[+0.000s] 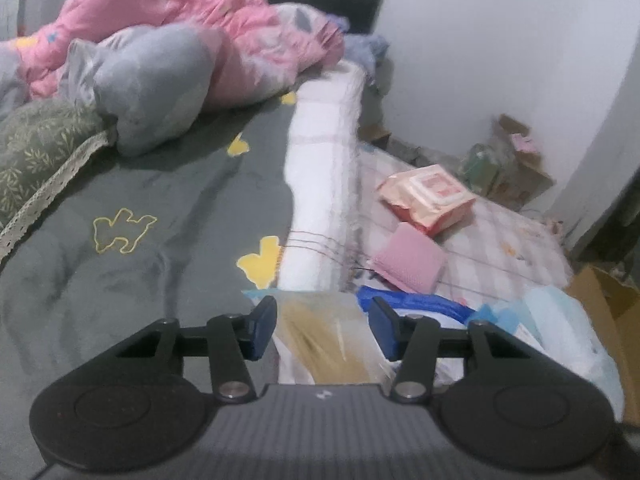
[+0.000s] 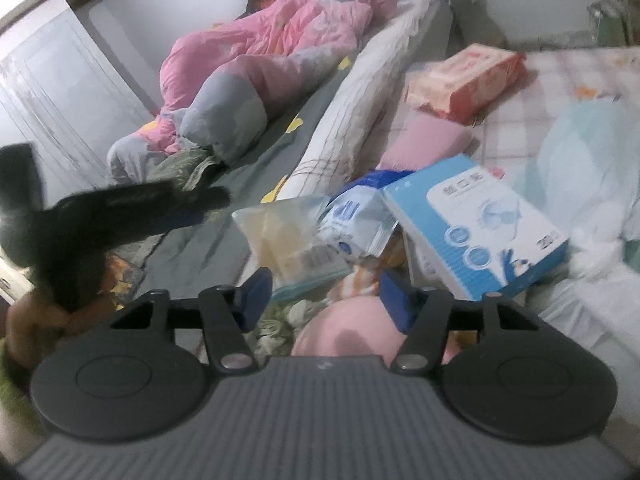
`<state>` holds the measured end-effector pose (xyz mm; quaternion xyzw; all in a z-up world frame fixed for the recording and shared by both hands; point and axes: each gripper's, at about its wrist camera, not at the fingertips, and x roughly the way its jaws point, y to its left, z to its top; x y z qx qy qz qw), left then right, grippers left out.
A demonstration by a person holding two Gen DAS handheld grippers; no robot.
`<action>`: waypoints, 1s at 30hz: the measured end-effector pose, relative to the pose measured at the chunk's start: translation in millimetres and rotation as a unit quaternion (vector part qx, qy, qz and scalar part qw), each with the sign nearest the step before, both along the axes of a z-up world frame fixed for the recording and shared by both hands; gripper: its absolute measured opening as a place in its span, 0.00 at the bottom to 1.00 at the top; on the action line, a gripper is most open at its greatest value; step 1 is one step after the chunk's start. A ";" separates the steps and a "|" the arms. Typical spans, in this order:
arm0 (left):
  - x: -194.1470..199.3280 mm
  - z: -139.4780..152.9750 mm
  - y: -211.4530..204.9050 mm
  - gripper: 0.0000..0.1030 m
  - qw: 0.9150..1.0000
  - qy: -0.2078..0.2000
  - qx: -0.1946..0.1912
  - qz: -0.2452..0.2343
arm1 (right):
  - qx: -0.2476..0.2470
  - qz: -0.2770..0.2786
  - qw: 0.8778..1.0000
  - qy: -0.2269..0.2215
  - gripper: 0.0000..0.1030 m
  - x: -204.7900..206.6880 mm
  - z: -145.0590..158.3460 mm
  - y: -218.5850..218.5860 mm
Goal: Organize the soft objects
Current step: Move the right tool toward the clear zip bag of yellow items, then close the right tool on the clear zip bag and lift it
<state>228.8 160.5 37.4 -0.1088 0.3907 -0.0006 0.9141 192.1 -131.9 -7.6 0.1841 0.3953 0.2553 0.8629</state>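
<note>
My left gripper (image 1: 323, 326) is open, its jaws on either side of a clear plastic bag with yellowish contents (image 1: 326, 340); the bag also shows in the right wrist view (image 2: 286, 240). My right gripper (image 2: 326, 296) is open and empty above a round pink soft object (image 2: 348, 336). The left gripper appears blurred at the left of the right wrist view (image 2: 120, 216). Close by lie a blue-and-white soft pack (image 2: 356, 220), a blue box (image 2: 476, 224), a folded pink cloth (image 1: 408, 258) and a pink wipes pack (image 1: 428, 194).
A long white rolled bolster (image 1: 324, 176) divides a grey bed sheet (image 1: 140, 240) from a checked mattress (image 1: 500, 248). A person lies under a pink quilt (image 2: 280, 44). A grey pillow (image 1: 152, 84), a green leafy pillow (image 1: 36, 148) and cardboard boxes (image 1: 604, 308) are around.
</note>
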 end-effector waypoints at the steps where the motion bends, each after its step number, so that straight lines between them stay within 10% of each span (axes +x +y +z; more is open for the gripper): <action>1: 6.2 -2.1 1.1 0.51 1.000 0.009 0.007 0.011 | 0.000 0.001 1.000 -0.002 0.52 2.0 0.0 2.6; 21: -5.7 -62.5 -14.0 0.53 0.998 0.054 -0.036 0.014 | 0.050 0.017 0.999 -0.003 0.42 61.6 25.8 19.8; 26: -8.7 -61.2 -8.2 0.21 0.997 0.043 -0.068 0.017 | 0.049 0.013 0.999 0.007 0.42 58.1 22.6 16.9; 30: -17.7 -47.1 -1.7 0.17 0.996 0.034 -0.084 0.020 | 0.051 0.022 0.998 0.005 0.42 55.9 25.7 22.6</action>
